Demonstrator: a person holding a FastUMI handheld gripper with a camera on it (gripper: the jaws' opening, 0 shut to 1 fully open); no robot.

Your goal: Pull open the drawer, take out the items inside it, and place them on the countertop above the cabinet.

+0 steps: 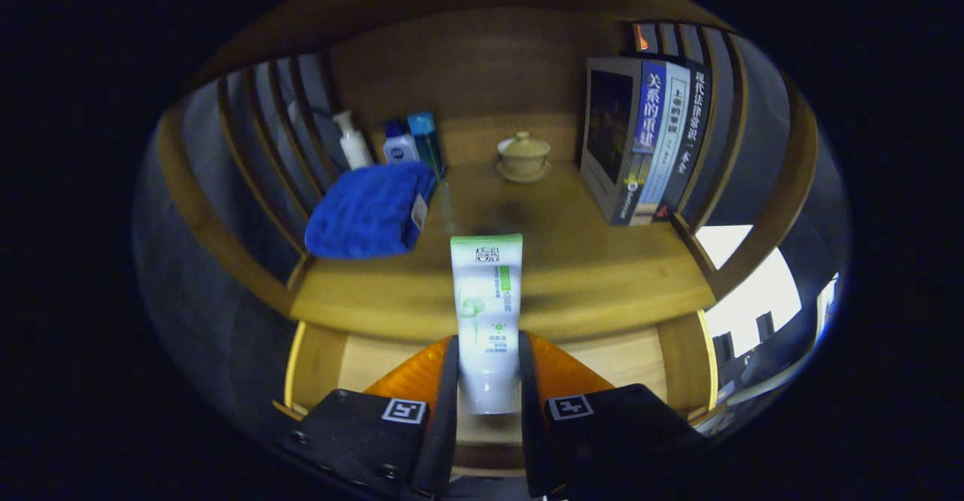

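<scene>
Gripper [488, 380]: its fingers [449, 380] are closed on a white and green tube, one pressing on each side of its lower part.
Tube [486, 313]: stands upright between the fingers, cap end down, its flat crimped end up; it is held above the open drawer, and its upper part shows against the front edge of the counter.
Drawer [633, 354]: pulled open below the counter, pale wood floor visible on both sides of the fingers.
Counter [572, 260]: wooden top of the cabinet, beyond the fingers, with slatted sides left and right.
Blue towel [369, 211]: folded, lying on the left part of the counter.
Bottles [399, 143]: a white pump bottle, a smaller white bottle and a teal box stand behind the towel, near the back wall.
Lidded cup [523, 157]: sits on a saucer at the back middle of the counter.
Books [648, 139]: stand upright in a row on the right side of the counter, spines facing out.
</scene>
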